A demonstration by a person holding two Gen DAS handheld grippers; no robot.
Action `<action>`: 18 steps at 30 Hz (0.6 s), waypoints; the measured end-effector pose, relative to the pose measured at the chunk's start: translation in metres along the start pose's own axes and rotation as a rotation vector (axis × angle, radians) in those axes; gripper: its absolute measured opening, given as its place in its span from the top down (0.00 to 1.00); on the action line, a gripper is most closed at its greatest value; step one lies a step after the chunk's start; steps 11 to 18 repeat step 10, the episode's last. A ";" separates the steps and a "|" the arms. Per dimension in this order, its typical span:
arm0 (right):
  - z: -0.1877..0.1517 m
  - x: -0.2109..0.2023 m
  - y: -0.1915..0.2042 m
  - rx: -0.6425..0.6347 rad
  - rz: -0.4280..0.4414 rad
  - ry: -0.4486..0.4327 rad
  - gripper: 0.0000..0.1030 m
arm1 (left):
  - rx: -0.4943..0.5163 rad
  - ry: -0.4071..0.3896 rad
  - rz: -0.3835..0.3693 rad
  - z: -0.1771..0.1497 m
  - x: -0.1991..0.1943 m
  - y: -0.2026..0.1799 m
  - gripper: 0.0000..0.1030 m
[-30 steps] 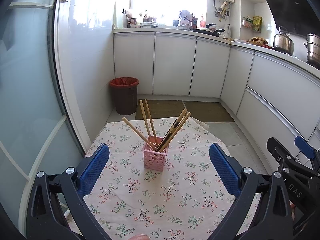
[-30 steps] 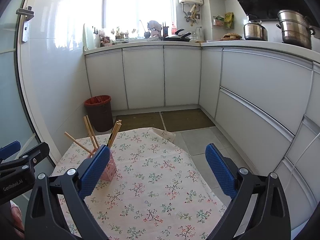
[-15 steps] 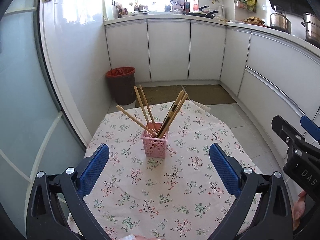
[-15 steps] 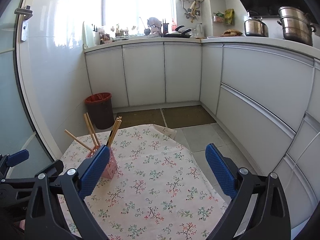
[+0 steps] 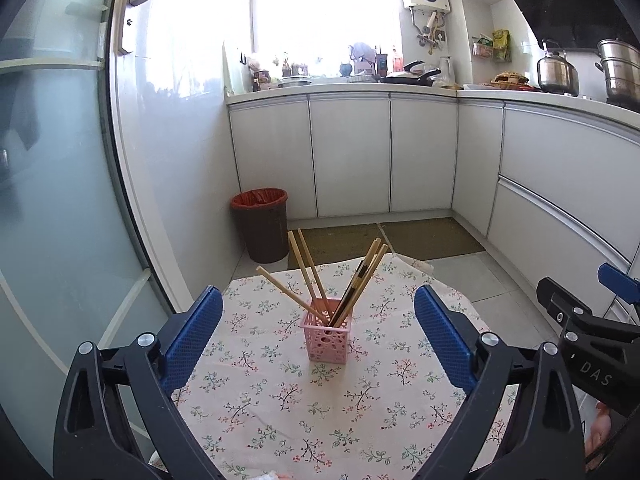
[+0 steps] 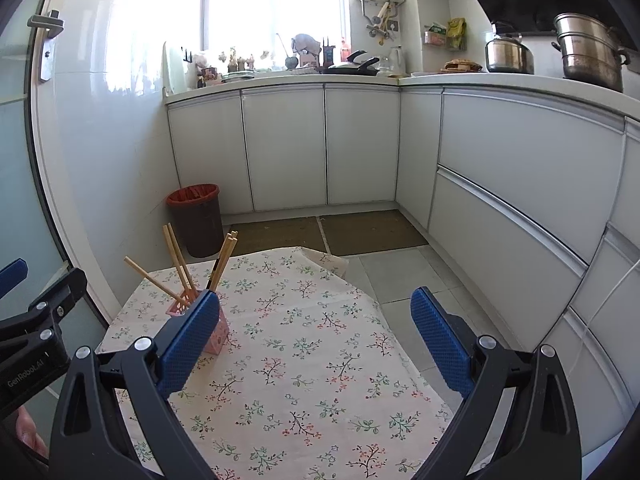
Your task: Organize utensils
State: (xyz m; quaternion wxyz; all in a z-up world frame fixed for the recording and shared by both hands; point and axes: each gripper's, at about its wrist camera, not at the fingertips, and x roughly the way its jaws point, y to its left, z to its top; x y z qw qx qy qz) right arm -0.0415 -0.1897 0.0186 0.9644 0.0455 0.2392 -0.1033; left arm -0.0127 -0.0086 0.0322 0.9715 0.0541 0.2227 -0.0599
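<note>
A pink perforated holder [image 5: 327,339] stands upright on the floral tablecloth [image 5: 280,400], with several wooden chopsticks [image 5: 308,276] leaning out of it. My left gripper [image 5: 318,332] is open and empty, its blue pads [image 5: 192,334] either side of the holder but short of it. In the right wrist view the holder [image 6: 218,338] is partly behind the left blue pad [image 6: 188,344]. My right gripper [image 6: 316,340] is open and empty over the cloth, right of the holder. It also shows at the right edge of the left wrist view [image 5: 588,344].
The small table [image 6: 320,380] stands in a narrow kitchen. A brown bin [image 5: 262,228] stands on the floor beyond it. White cabinets [image 6: 520,184] run along the back and right. A glass door [image 5: 60,200] is at the left. Pots [image 6: 588,52] sit on the counter.
Both grippers have tilted up and drawn back a little, so the holder sits lower in the left wrist view. Both stay open and empty.
</note>
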 end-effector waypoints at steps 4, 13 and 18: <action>0.000 -0.001 0.001 -0.003 -0.002 -0.003 0.09 | -0.034 -0.008 0.001 0.002 -0.002 0.004 0.08; 0.000 0.002 0.001 -0.006 -0.001 0.006 0.09 | -0.086 0.028 0.032 0.004 0.002 0.015 0.07; 0.000 0.002 0.001 -0.006 -0.001 0.006 0.09 | -0.086 0.028 0.032 0.004 0.002 0.015 0.07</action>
